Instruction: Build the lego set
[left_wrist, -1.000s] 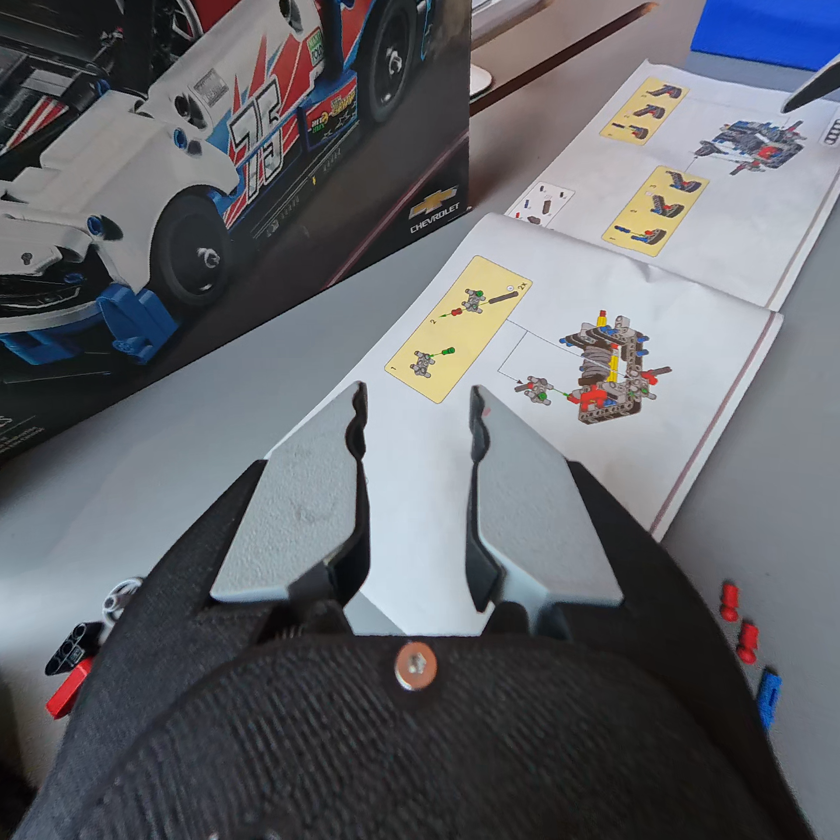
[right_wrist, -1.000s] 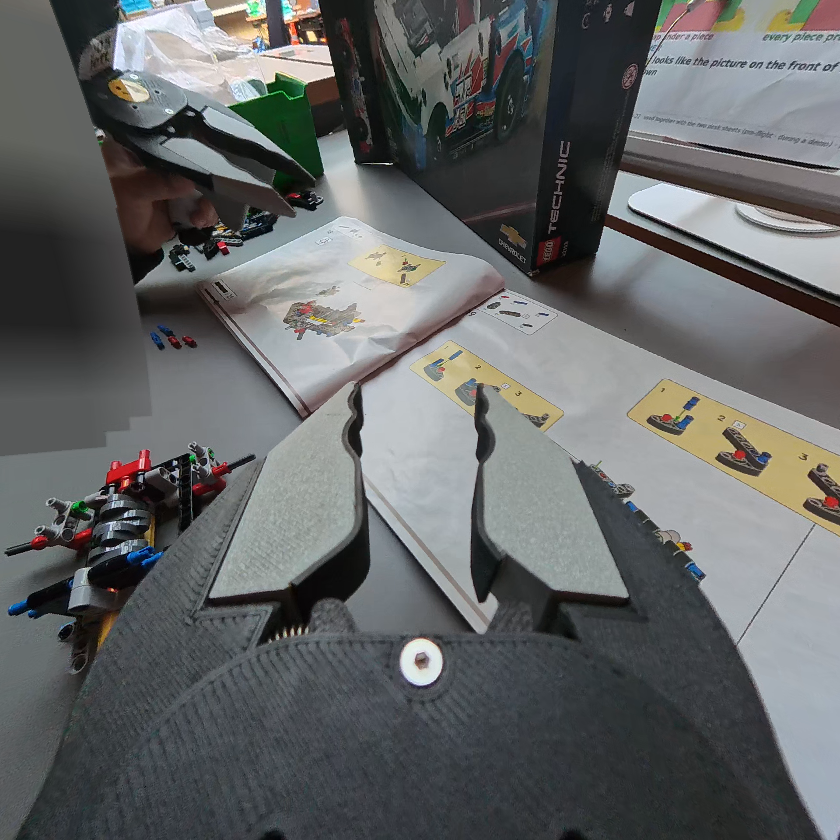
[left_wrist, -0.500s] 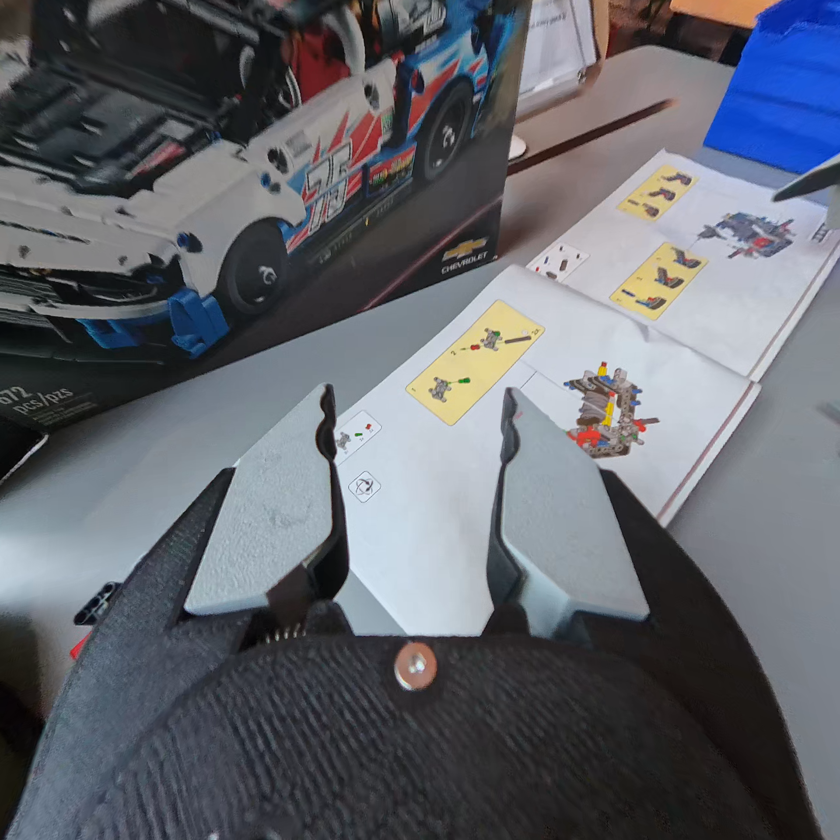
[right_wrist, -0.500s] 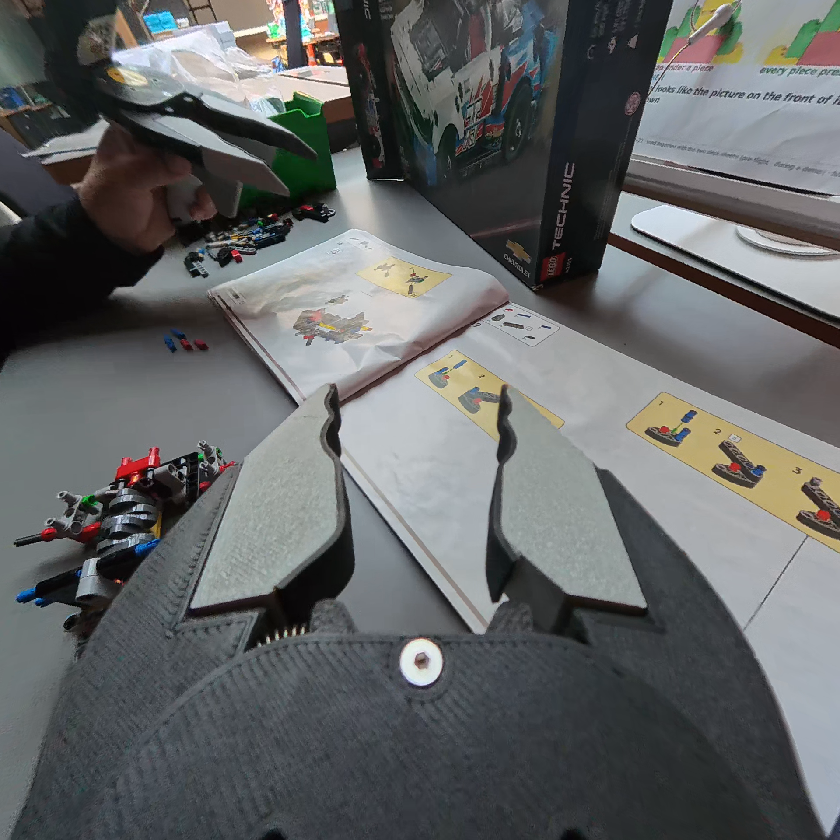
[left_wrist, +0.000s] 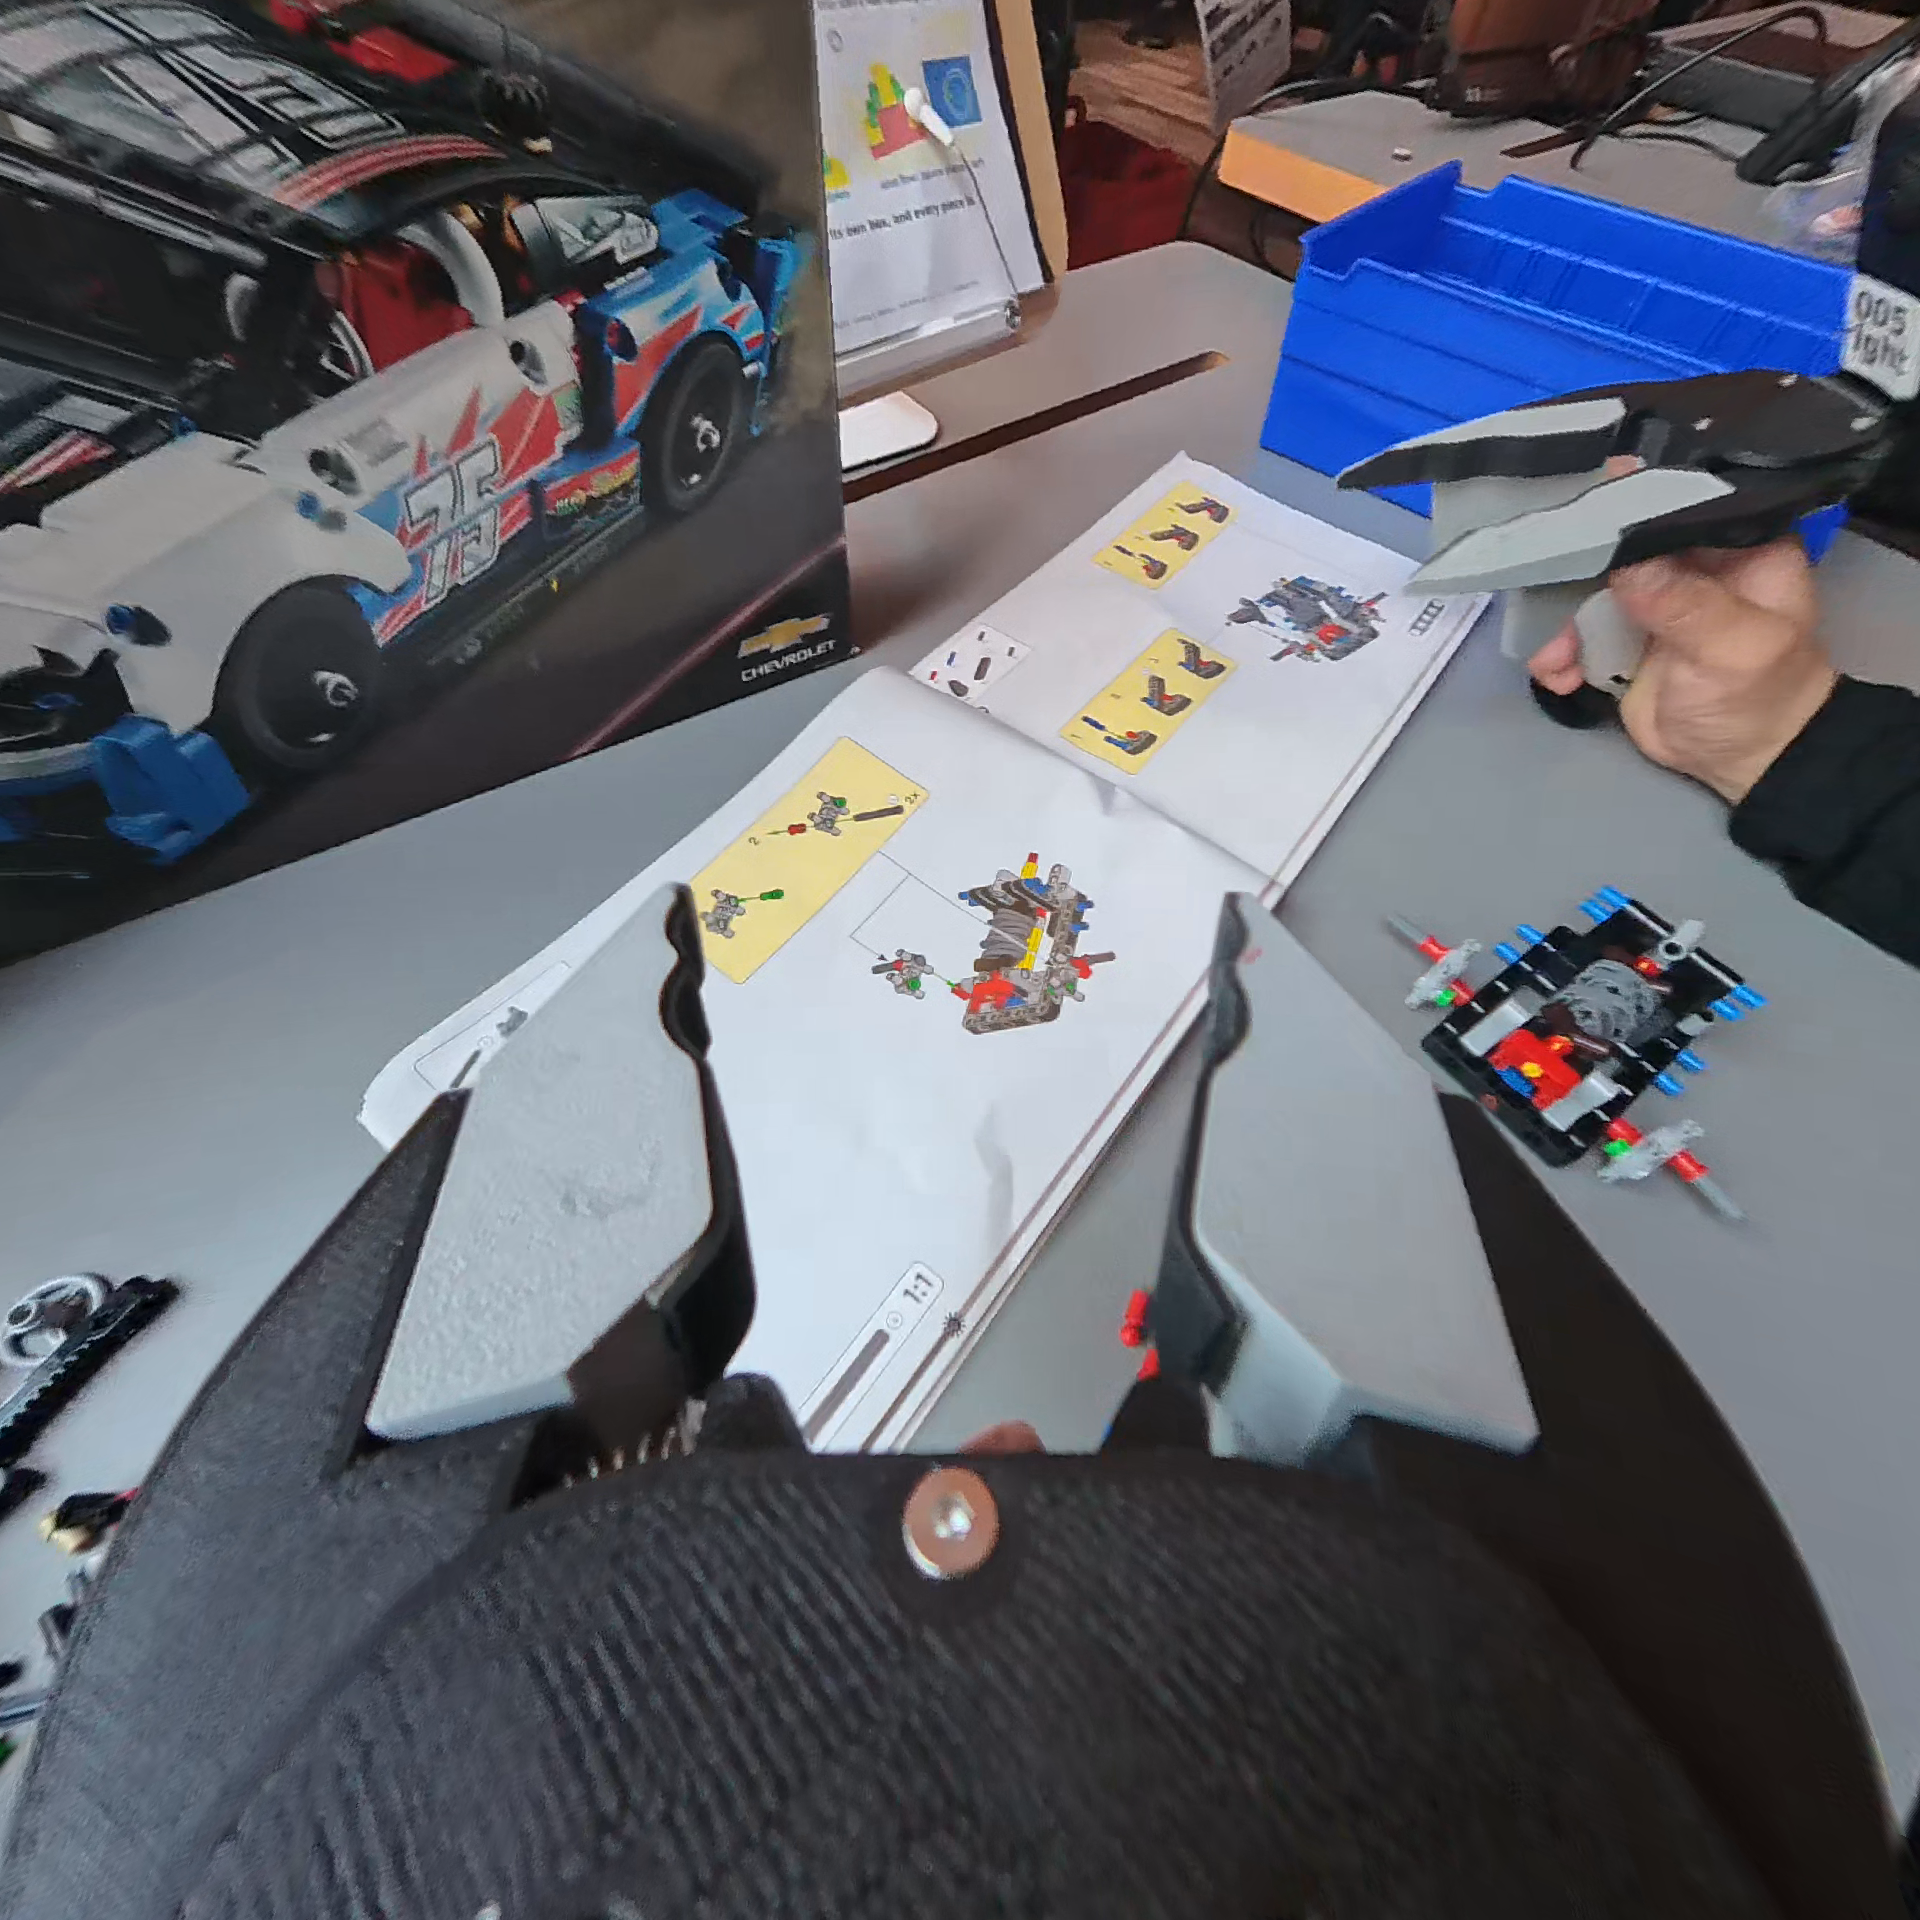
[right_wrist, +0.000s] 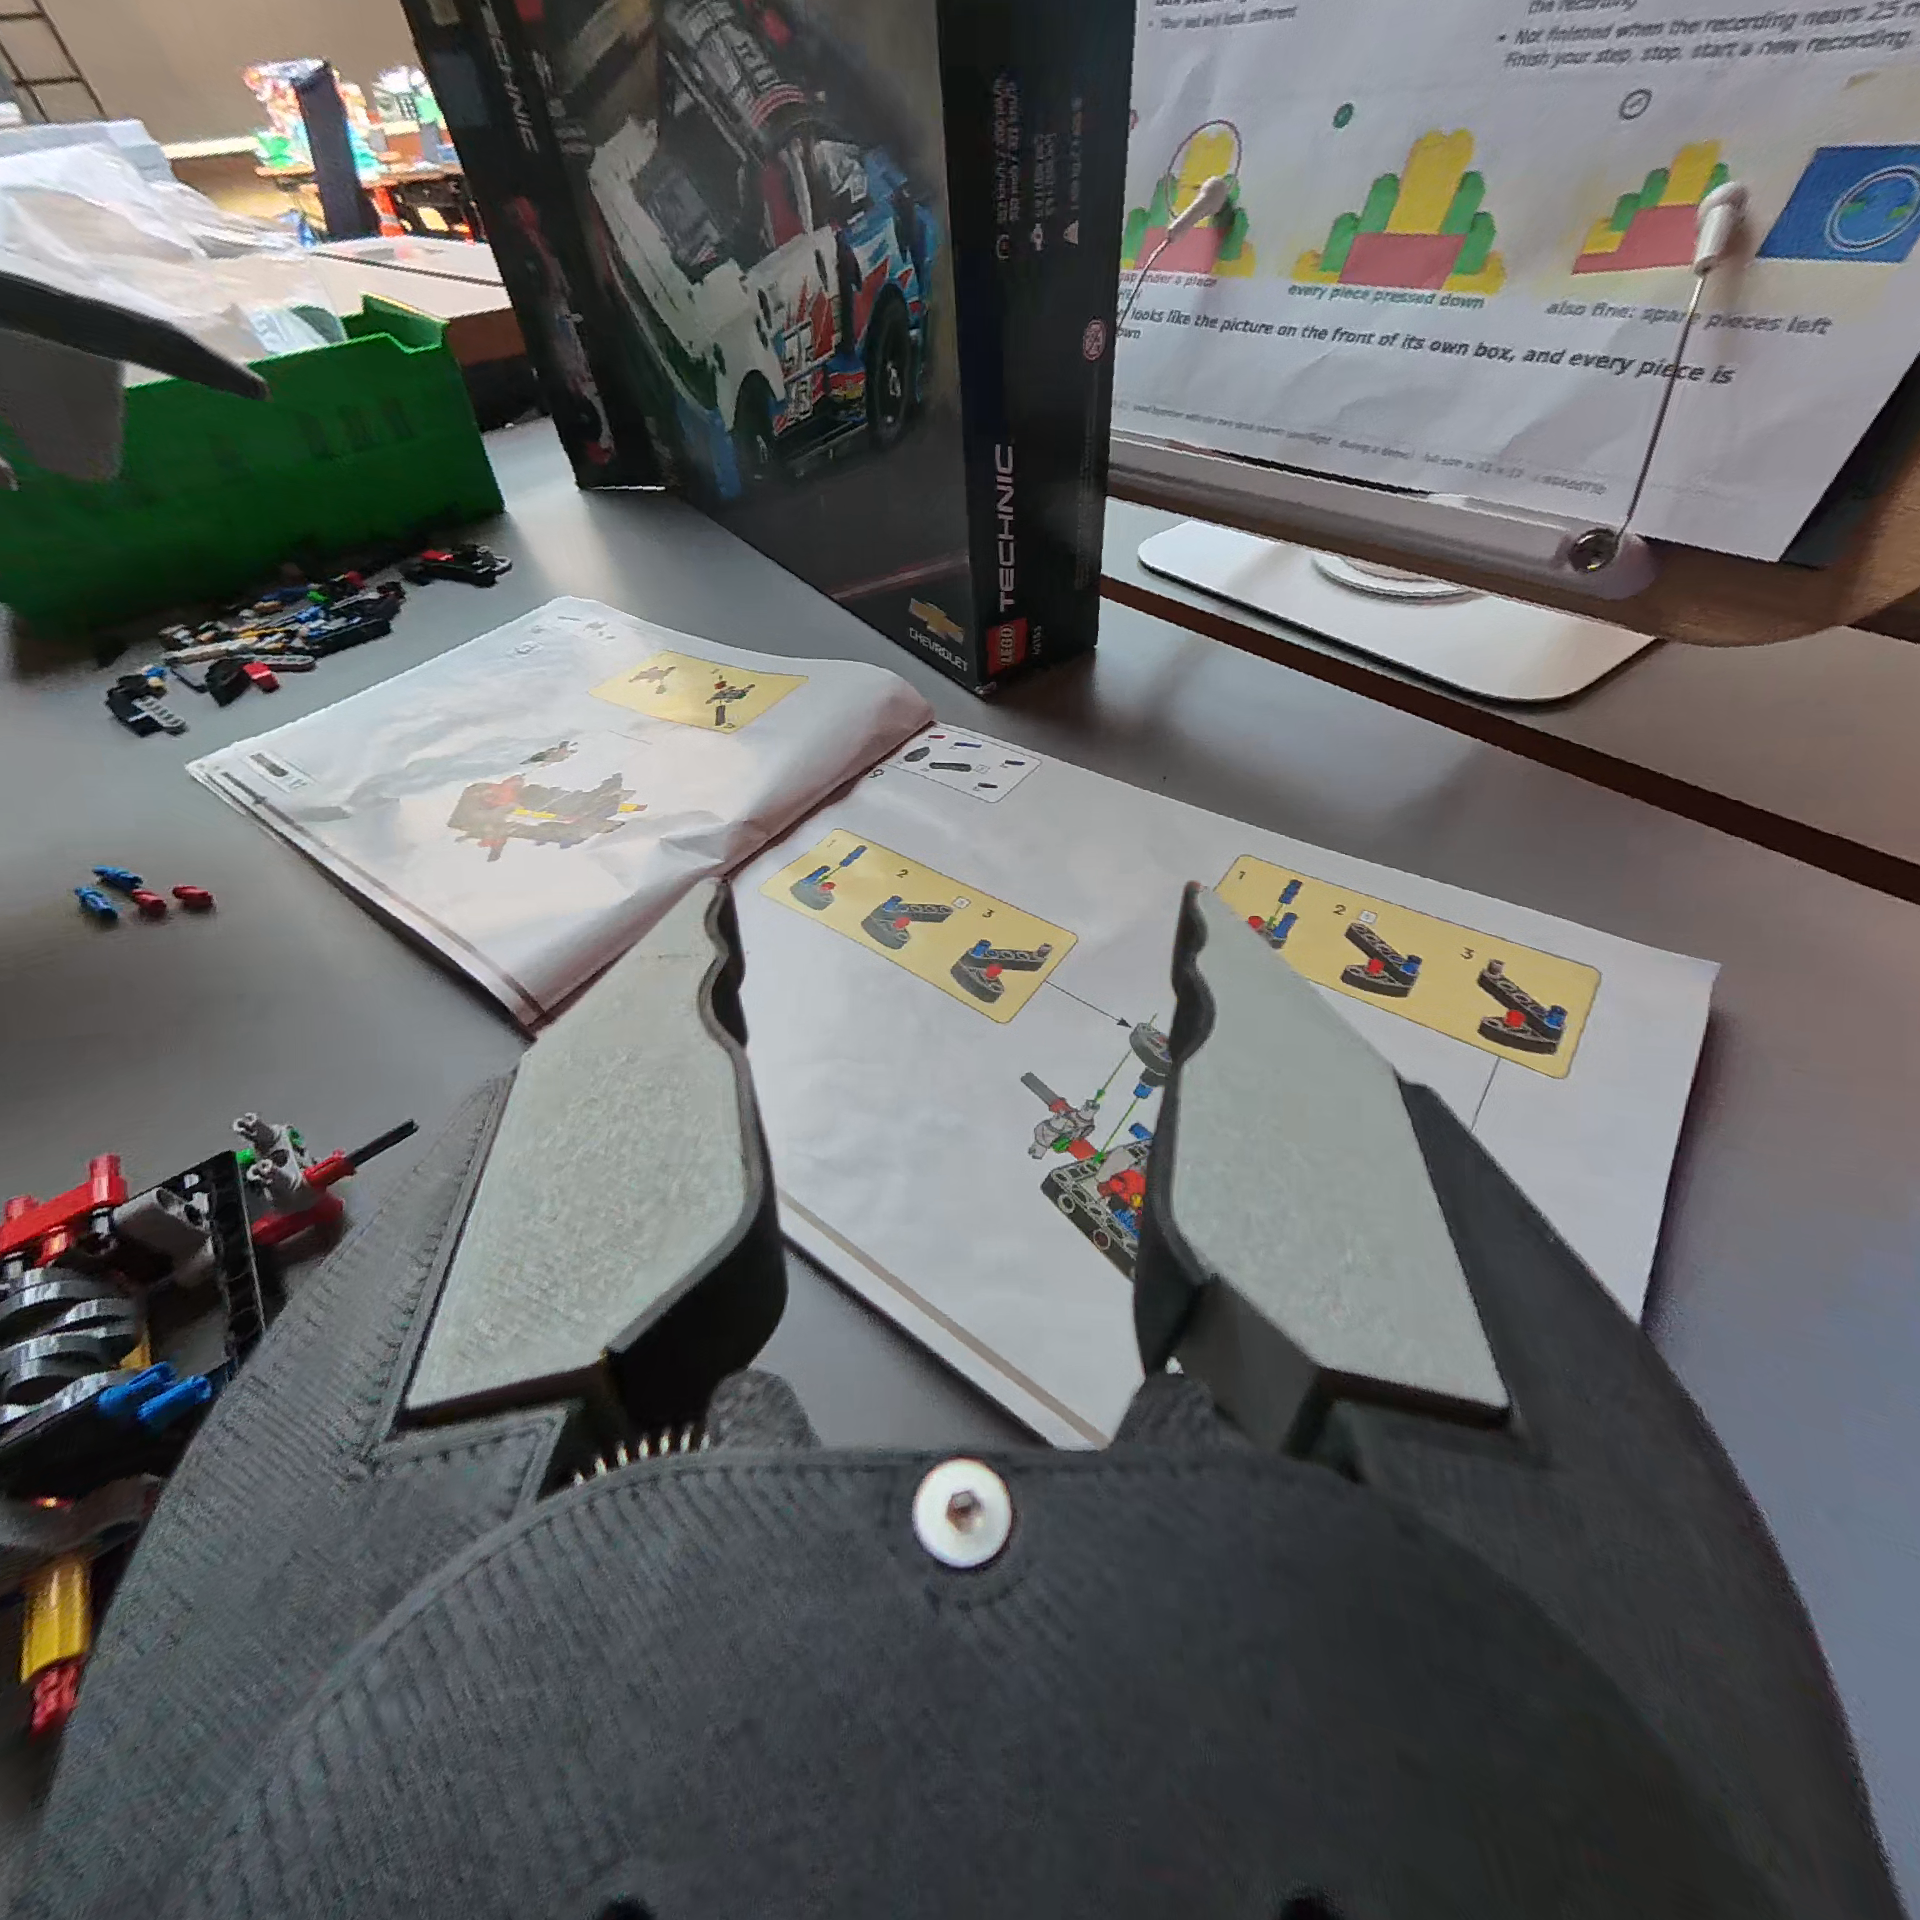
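My left gripper (left_wrist: 956, 914) is open and empty, held above the left page of the open instruction booklet (left_wrist: 935, 1091). My right gripper (right_wrist: 954, 904) is open and empty above the booklet's right page (right_wrist: 1299, 1039). It also shows in the left wrist view (left_wrist: 1382, 532), held by a hand (left_wrist: 1704, 686). The part-built black, grey and red lego assembly (left_wrist: 1579, 1029) lies on the grey table right of the booklet. In the right wrist view the assembly (right_wrist: 125, 1278) is at the lower left. Small red pins (left_wrist: 1138, 1325) lie by the booklet's near edge; they also show in the right wrist view (right_wrist: 140, 894) with blue ones.
The lego box (left_wrist: 416, 416) stands upright behind the booklet. A blue bin (left_wrist: 1558, 281) is at the back right. A green bin (right_wrist: 260, 457) with a pile of loose parts (right_wrist: 281, 623) in front is at the far left. A paper sign on a stand (right_wrist: 1507, 260) is behind. From the right gripper's tips to the assembly (right_wrist: 125, 1278) is close to 15 cm.
Both grippers have opened wider. The left one has pulled back and up, so the assembly and the right gripper came into view. The right one has moved over the right page.
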